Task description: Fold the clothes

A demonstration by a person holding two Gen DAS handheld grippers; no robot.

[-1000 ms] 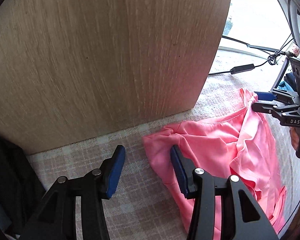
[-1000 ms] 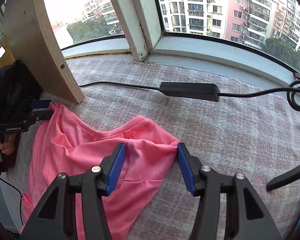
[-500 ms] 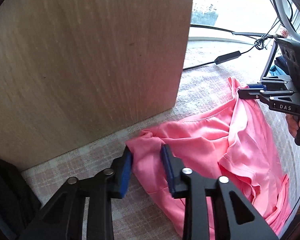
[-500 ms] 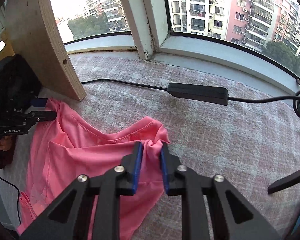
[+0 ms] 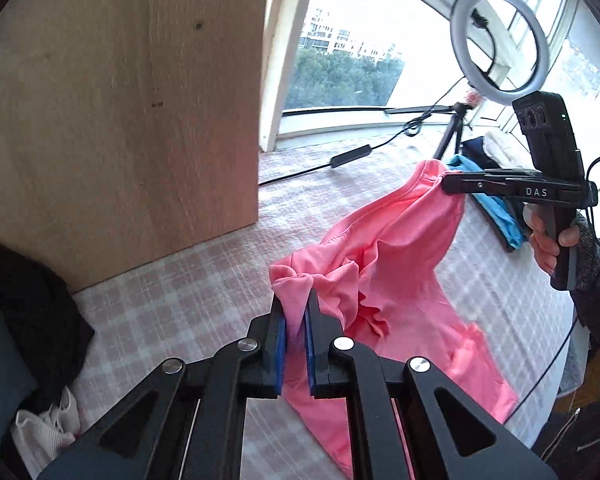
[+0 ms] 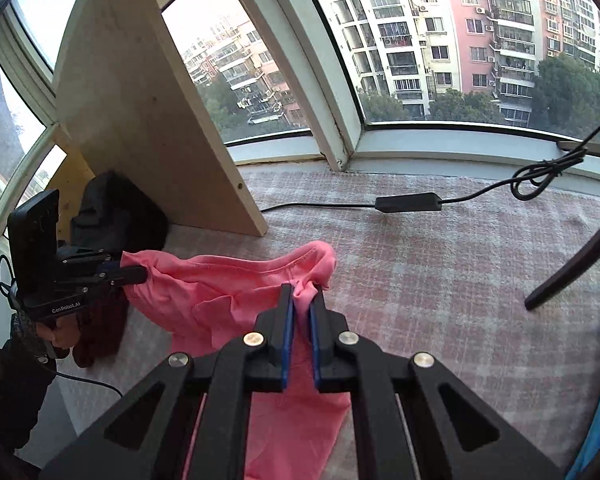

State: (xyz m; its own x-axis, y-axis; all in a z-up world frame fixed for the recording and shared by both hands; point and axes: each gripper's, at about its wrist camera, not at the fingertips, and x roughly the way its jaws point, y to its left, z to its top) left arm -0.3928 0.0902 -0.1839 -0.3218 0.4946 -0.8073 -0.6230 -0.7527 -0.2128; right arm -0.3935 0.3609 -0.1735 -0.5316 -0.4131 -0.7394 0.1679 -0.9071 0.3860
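the left gripper is clamping a bunched corner of the pink garment, its jaws having just been closing with the cloth between them. the right gripper is pinching another bunched corner of the same garment after the same closing. the one garment is hanging stretched between the two grippers, its upper edge lifted off the pink checked cover and its lower part trailing down onto it.

the left wrist view is showing things the other is not: one ring light on a tripod, a blue cloth behind the right gripper, a dark cloth pile at the left edge, and the hand gripping the right tool's handle.

the right wrist view alone is showing the apartment blocks through the window and the left gripper from outside, its tips buried in pink fabric.

both views are sharing one wooden panel standing upright on the cover and one black cable box lying on its cord.

counted: two grippers, one pink garment, one panel, one ring light.
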